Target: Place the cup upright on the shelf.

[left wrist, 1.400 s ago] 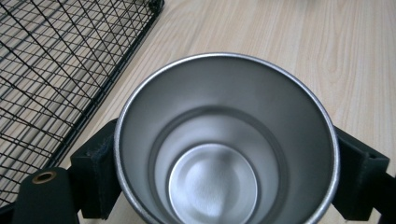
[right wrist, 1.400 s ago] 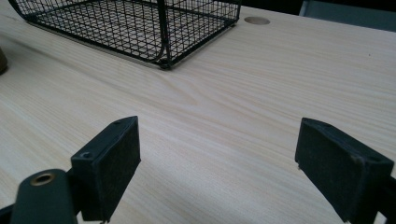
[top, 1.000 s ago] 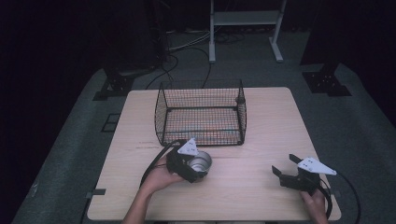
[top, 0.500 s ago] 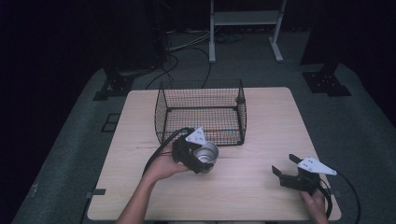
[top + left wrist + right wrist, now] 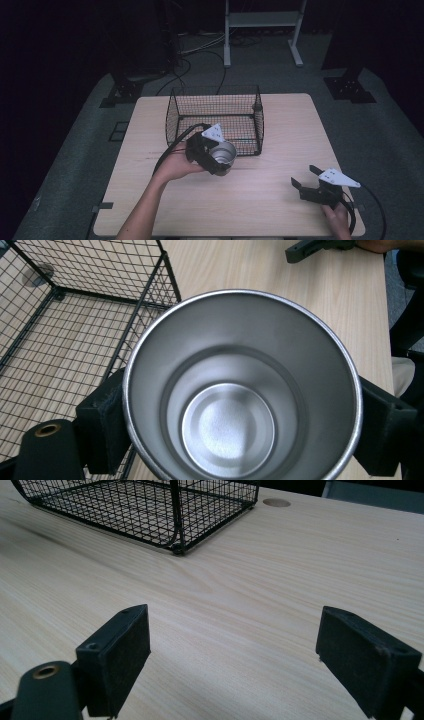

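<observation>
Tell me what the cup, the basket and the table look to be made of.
Cup: brushed metal, likely stainless steel, going by its grey satin sheen and bright rim.
Basket: thin wire mesh, coated or painted black, with thicker frame rods.
Table: pale wood or wood-look laminate, matte, with a fine grain pattern.

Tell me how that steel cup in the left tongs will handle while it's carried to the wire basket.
The steel cup looks rigid, so it should not give under the left tongs. Its smooth, shiny wall may slip between the pads if the grip loosens. It is empty and looks thin-walled, so it is probably light. Being round, it could roll if laid down on its side in the wire basket.
</observation>
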Demonstrator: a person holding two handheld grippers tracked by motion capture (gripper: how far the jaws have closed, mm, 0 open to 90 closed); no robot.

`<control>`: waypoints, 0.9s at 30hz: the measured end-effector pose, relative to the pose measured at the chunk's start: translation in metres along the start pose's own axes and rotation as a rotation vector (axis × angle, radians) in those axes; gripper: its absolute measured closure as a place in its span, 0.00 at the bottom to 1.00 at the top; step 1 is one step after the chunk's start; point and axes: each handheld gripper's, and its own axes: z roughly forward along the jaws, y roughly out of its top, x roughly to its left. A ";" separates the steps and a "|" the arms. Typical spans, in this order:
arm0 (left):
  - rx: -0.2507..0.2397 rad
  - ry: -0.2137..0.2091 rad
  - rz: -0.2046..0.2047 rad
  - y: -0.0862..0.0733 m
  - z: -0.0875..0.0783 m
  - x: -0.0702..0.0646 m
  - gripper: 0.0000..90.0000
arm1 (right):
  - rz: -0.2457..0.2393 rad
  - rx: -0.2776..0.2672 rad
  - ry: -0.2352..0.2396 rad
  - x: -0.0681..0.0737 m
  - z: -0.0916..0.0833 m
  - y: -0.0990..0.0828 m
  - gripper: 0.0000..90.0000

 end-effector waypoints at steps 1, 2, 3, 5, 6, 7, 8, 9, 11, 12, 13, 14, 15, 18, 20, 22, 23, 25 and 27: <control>-0.003 0.001 -0.006 0.001 -0.001 0.001 0.15 | 0.000 0.000 0.000 0.000 0.000 0.000 0.15; 0.001 0.003 -0.005 0.002 -0.002 0.003 0.15 | 0.000 0.000 0.000 0.000 0.000 0.000 0.15; -0.001 0.003 -0.006 0.003 -0.004 0.004 0.15 | 0.000 0.000 0.000 0.000 0.000 0.000 0.15; -0.009 0.003 -0.010 0.005 -0.007 0.007 0.15 | 0.000 0.000 -0.001 0.000 0.000 0.000 0.15; -0.010 0.002 -0.011 0.007 -0.008 0.008 0.15 | 0.000 0.000 -0.001 0.000 0.000 0.000 0.15; -0.010 -0.001 -0.006 0.010 -0.011 0.009 0.15 | 0.001 0.001 0.000 0.000 0.000 0.000 0.15; -0.010 -0.001 -0.006 0.010 -0.011 0.009 0.15 | 0.001 0.001 0.000 0.000 0.000 0.000 0.15; -0.011 0.002 -0.006 0.011 -0.012 0.009 0.15 | 0.001 0.001 0.000 0.000 0.000 0.000 0.15; -0.004 0.003 -0.001 0.014 -0.014 0.011 0.15 | 0.005 0.001 -0.001 0.000 0.000 0.000 0.15; -0.006 0.006 -0.004 0.015 -0.015 0.012 0.15 | 0.004 0.002 0.000 0.000 0.000 0.000 0.15; -0.008 0.009 -0.007 0.017 -0.015 0.013 0.15 | 0.004 0.002 0.000 0.000 0.000 0.000 0.15; -0.005 0.008 -0.008 0.018 -0.017 0.015 0.15 | 0.004 0.000 0.000 -0.001 0.000 0.000 0.15; -0.001 0.005 -0.006 0.019 -0.018 0.017 0.15 | 0.003 0.001 0.000 -0.001 0.000 0.000 0.15; 0.007 0.006 -0.006 0.024 -0.021 0.020 0.15 | 0.003 0.000 0.000 -0.001 0.000 0.000 0.15; 0.011 -0.001 -0.006 0.027 -0.023 0.021 0.15 | 0.004 0.001 0.000 -0.001 0.000 0.000 0.15; 0.007 -0.004 -0.006 0.030 -0.025 0.022 0.15 | 0.003 0.001 0.000 -0.001 0.000 0.000 0.15; 0.011 -0.004 -0.001 0.031 -0.026 0.023 0.15 | 0.002 0.001 0.000 -0.001 0.000 0.000 0.15; 0.016 -0.003 -0.002 0.035 -0.030 0.026 0.15 | 0.002 0.003 0.002 -0.001 0.000 0.000 0.15; 0.013 -0.003 -0.004 0.036 -0.031 0.028 0.15 | 0.002 0.001 0.002 0.000 0.000 0.000 0.15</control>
